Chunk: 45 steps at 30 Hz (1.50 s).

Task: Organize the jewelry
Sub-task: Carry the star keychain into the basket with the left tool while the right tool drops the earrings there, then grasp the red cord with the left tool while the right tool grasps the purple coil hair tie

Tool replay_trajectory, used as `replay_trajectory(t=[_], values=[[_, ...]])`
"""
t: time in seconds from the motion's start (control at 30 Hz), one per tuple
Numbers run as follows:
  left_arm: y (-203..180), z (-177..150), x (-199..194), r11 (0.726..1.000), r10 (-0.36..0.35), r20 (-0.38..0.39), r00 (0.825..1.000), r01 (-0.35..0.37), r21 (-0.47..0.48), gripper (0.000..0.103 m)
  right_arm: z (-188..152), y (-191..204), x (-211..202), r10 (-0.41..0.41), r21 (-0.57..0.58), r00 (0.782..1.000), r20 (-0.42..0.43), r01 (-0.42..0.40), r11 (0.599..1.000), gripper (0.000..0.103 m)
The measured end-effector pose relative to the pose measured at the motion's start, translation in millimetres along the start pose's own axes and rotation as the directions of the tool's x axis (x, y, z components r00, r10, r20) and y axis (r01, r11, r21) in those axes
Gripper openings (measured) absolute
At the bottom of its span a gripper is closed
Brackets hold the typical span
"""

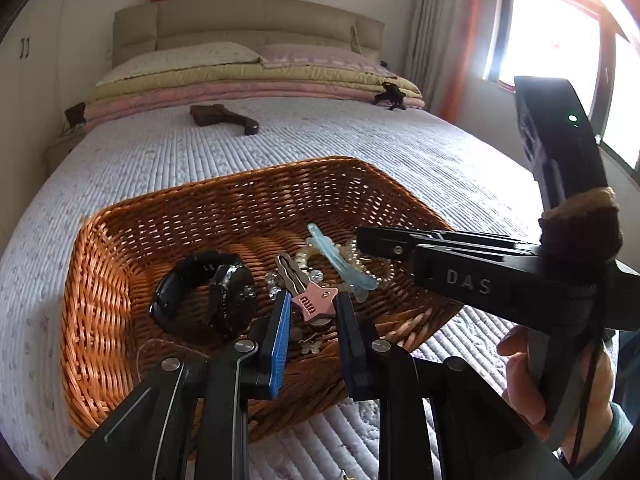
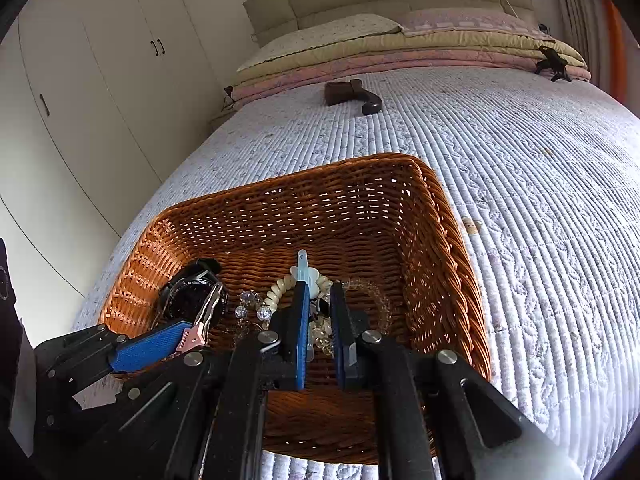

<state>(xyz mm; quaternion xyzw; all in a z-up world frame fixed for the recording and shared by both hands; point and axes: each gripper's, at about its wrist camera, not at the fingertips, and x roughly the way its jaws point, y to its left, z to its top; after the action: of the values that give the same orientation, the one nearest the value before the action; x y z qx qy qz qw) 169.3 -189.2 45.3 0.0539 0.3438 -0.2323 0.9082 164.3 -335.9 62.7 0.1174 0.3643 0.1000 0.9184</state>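
we pinch the pink star hair clip (image 1: 314, 304) in our left hand-held gripper (image 1: 312, 312) over the wicker basket (image 1: 120, 248) on the bed (image 1: 120, 152); our right hand-held gripper (image 2: 320, 308), pressed together, dips among the jewelry (image 2: 280, 292) near the basket's front edge.

A woven orange-brown wicker basket (image 1: 120, 264) sits on a pale lavender quilted bedspread (image 1: 160, 152) with ribbed stitching. Inside lie a glossy black watch (image 1: 200, 292), a silver key with a pink star-shaped head (image 1: 312, 300), a translucent light-blue clip (image 1: 340, 260) and cream pearl beads (image 2: 280, 286). Both grippers have black frames and blue finger pads (image 1: 280, 328).
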Motion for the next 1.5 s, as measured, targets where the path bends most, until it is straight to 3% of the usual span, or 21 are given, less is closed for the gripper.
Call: replay_trajectory(t=[0.1,0.23,0.5,0.6,0.9,1.07,1.23,1.5], values=[[6.2,0.5,-4.7,0.999,-0.024,0.016,1.000,0.024,-0.033,0.024,-1.2,-0.6,-5.8,0.009,-0.002,1.000,0.013,-0.009,1.000,0.013],[6.4,0.1,-17.5,0.998,-0.040,0.054,0.998,0.043,-0.047,0.037,-2.2,-2.3,-12.4,0.021,0.010,0.999,0.025,-0.021,1.000,0.016],[-4.0,-14.2,-72.6,0.997,-0.056,0.119,0.991,0.062,-0.045,0.040,-16.4,4.5,-58.8,0.008,-0.014,0.997,0.081,-0.007,1.000,0.018],[-11.3,-30.9,-109.0,0.998,-0.046,0.154,0.987,0.052,-0.034,0.047,-33.5,15.5,-94.5,0.011,-0.041,0.992,0.127,-0.006,0.999,0.031],[-22.2,-101.2,-201.4,0.993,-0.055,0.243,0.968,0.078,-0.086,0.055,-119.9,44.6,-181.4,0.031,-0.117,0.985,0.169,-0.011,0.993,0.031],[-18.1,-146.9,-208.2,0.984,-0.064,0.202,0.977,0.096,-0.153,0.055,-169.0,46.7,-189.6,-0.007,-0.136,0.990,0.140,0.026,0.990,0.031],[-19.3,-177.9,-193.2,0.973,-0.093,0.130,0.987,0.118,-0.201,0.055,-191.5,39.3,-183.2,-0.005,-0.124,0.996,0.094,0.016,0.992,0.031],[-31.0,-188.7,-158.2,0.974,-0.078,0.006,0.997,0.078,-0.215,0.054,-207.4,34.3,-165.2,-0.003,-0.121,0.999,0.034,0.007,0.993,0.031]])
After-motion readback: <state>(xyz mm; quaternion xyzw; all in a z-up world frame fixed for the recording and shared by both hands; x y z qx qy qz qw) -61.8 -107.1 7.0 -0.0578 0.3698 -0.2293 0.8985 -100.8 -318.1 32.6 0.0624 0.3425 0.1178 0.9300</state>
